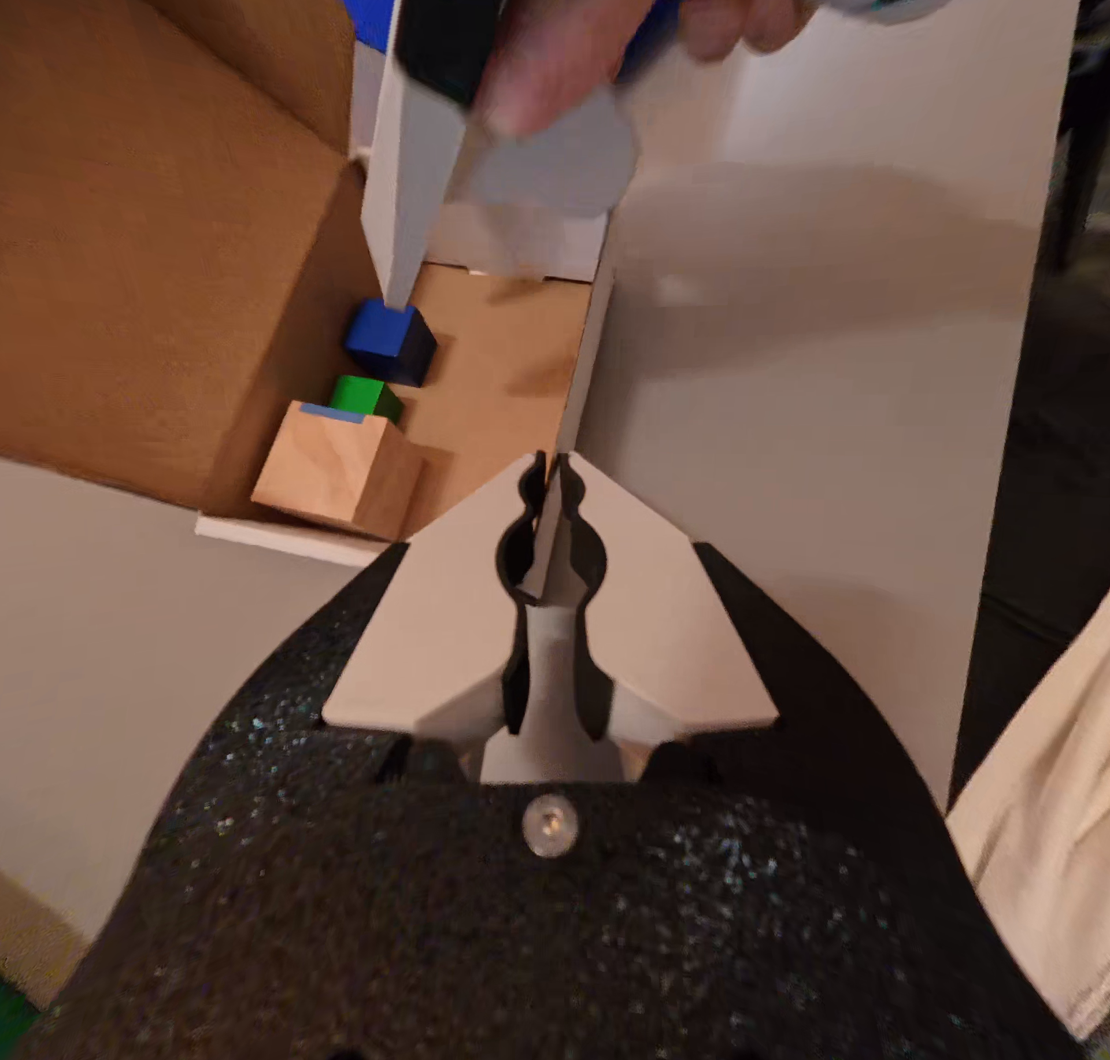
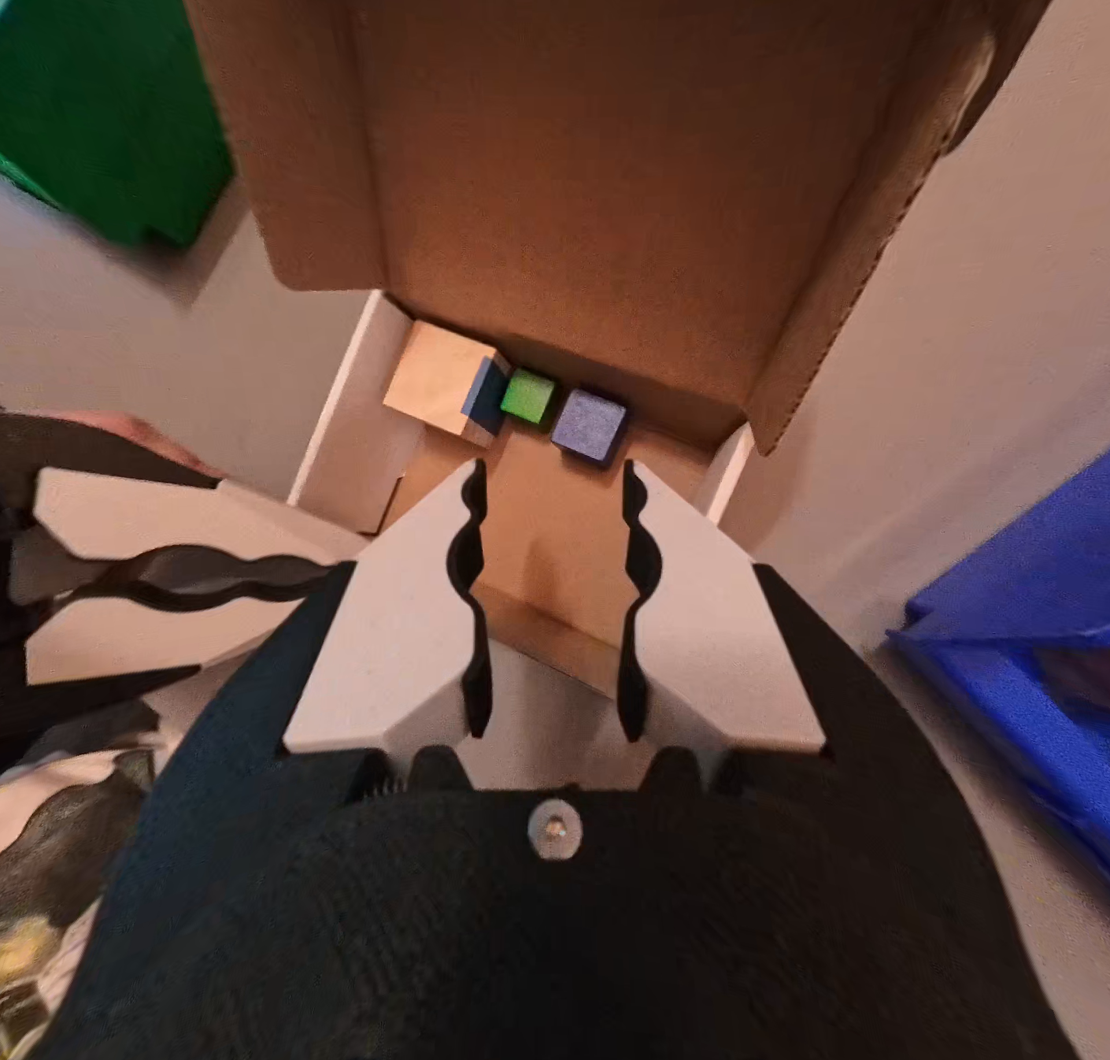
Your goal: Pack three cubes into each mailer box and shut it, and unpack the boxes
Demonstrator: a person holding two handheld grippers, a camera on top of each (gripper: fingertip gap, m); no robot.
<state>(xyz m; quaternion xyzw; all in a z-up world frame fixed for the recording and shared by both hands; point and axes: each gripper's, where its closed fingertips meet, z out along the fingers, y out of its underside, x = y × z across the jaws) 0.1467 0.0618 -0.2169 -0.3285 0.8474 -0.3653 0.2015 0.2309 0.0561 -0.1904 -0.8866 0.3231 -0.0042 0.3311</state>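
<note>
The left gripper (image 1: 551, 461) pinches the box (image 1: 585, 364) wall tight. The right gripper (image 2: 551, 467) is wide apart and holds nothing. Just past its tips, inside the box, sit a tan cube (image 2: 435, 391), a green cube (image 2: 527, 397) and a blue cube (image 2: 587, 430).

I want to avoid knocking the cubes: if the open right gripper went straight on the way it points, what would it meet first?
Probably the brown cardboard floor of the open mailer box, just short of the small blue cube, which lies ahead of the right gripper. Depth is unclear.
</note>
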